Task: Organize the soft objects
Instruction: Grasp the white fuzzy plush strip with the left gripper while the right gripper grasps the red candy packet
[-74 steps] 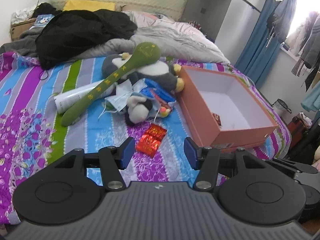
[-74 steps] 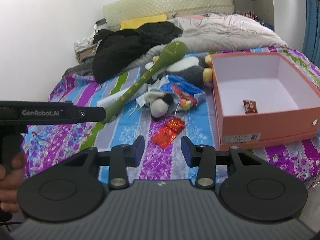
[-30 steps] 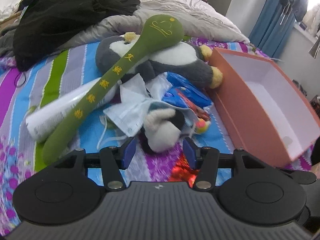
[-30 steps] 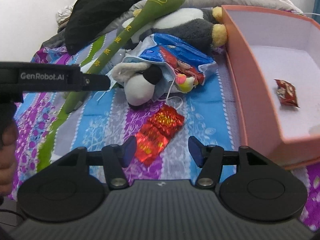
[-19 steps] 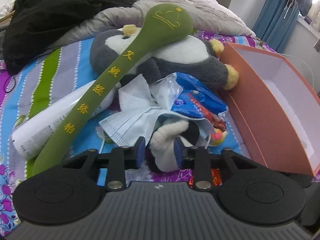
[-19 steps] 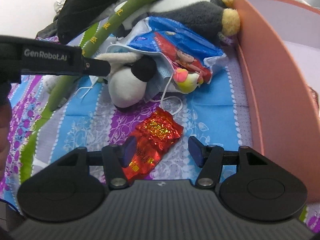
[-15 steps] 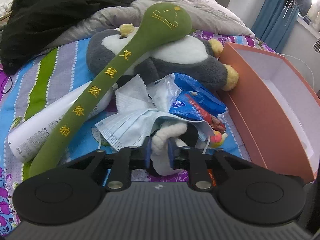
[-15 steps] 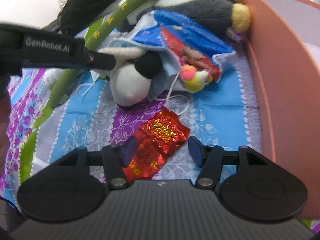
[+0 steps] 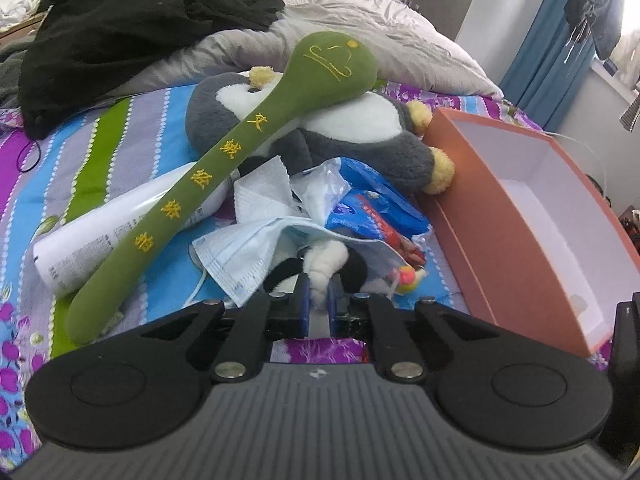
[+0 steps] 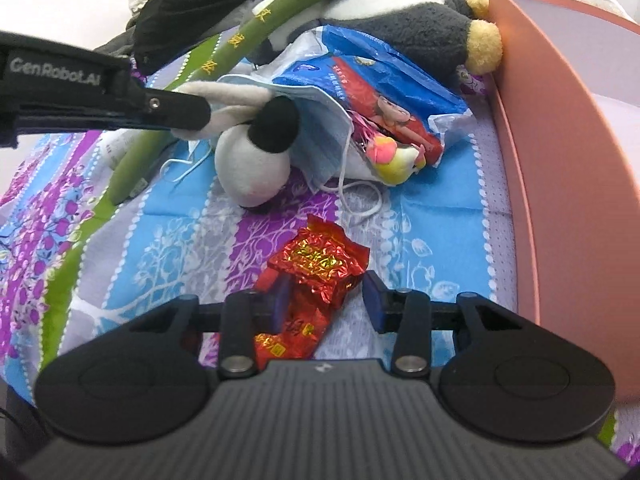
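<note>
Pinching a white limb of the small plush toy [image 9: 320, 268], the left gripper [image 9: 319, 307] is clamped tight.
Right gripper [image 10: 324, 300] hangs spread around the red foil packet [image 10: 316, 268].

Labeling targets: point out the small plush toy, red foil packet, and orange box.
small plush toy [image 10: 256, 172], right wrist view, white rounded body.
red foil packet [image 10: 316, 260], right wrist view, crinkled upper part.
orange box [image 9: 516, 252], left wrist view, near outer wall.
</note>
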`<state>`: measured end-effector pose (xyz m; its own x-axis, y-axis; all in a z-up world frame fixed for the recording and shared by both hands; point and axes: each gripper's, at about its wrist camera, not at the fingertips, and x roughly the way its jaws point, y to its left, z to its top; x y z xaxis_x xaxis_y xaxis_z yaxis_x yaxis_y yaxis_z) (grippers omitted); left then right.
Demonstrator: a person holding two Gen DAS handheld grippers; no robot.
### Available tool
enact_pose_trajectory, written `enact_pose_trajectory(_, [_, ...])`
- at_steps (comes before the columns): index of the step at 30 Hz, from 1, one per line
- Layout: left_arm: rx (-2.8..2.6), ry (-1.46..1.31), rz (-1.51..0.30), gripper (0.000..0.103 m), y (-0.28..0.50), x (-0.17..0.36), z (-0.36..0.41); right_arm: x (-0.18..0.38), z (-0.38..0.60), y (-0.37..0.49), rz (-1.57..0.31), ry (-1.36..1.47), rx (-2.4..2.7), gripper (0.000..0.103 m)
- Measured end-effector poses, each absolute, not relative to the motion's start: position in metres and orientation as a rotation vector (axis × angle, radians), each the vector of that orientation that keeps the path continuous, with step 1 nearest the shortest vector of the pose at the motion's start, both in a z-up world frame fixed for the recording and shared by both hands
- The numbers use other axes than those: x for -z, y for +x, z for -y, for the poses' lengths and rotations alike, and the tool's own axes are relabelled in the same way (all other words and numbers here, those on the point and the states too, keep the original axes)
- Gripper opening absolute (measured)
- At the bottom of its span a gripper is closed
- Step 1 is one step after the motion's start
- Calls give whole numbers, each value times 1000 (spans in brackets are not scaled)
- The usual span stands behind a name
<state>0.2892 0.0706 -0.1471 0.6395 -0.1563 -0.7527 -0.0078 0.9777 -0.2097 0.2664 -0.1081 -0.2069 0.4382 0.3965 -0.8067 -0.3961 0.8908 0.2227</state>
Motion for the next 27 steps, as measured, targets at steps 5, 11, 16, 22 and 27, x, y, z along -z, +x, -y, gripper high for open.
enact_pose_trajectory(5, [78, -216, -863, 10, 263, 138, -68, 196, 115, 247, -999, 13, -490, 42])
enact_pose_trajectory(11, [64, -238, -866, 10, 225, 134, -67, 188, 119, 225, -993, 11, -492, 42])
enact_pose_trajectory(16, [30, -262, -884, 10, 190, 140, -72, 185, 119, 207, -995, -5, -497, 42])
enact_pose_trajectory(22, [-24, -340, -929, 10, 152, 163, -91, 190, 113, 194, -996, -39, -506, 42])
enact_pose_trajectory(27, [-61, -409, -985, 10, 134, 186, -109, 202, 110, 191, -1035, -35, -505, 43])
